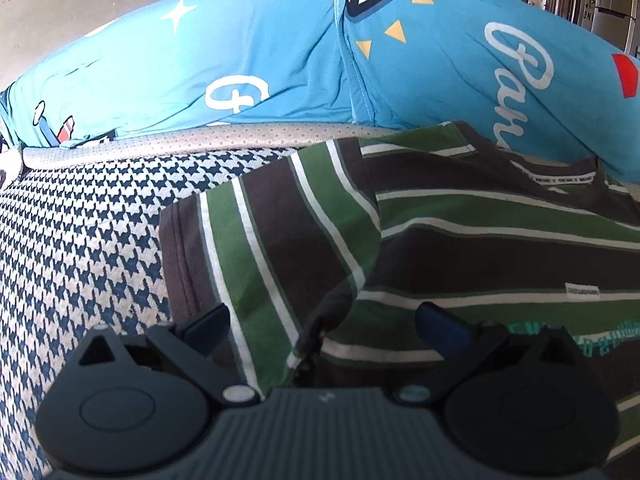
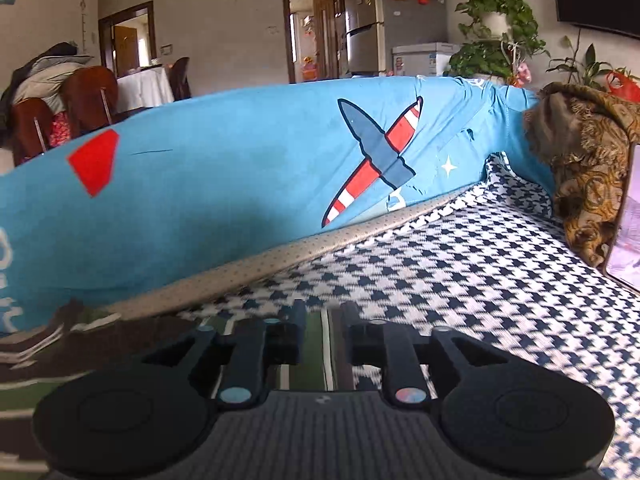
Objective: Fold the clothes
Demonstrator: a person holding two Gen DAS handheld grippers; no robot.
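Observation:
A green, brown and white striped shirt [image 1: 460, 240] lies flat on the houndstooth sofa seat [image 1: 80, 240], with its left sleeve [image 1: 272, 232] folded inward over the body. My left gripper [image 1: 324, 326] hovers just above the shirt near the sleeve's seam, its blue fingertips [image 1: 208, 322] spread wide with nothing pinched. In the right wrist view my right gripper [image 2: 325, 318] sits low over the shirt's edge [image 2: 316, 360]. Its jaws stand a narrow gap apart, and striped cloth shows through the gap without being pressed.
A blue printed cover [image 2: 240, 168] drapes the sofa back behind the seat. A brown patterned throw [image 2: 588, 168] and a pale board [image 2: 628, 240] sit at the seat's right end. Chairs [image 2: 88, 100], a fridge [image 2: 364, 28] and plants [image 2: 496, 32] stand beyond the sofa.

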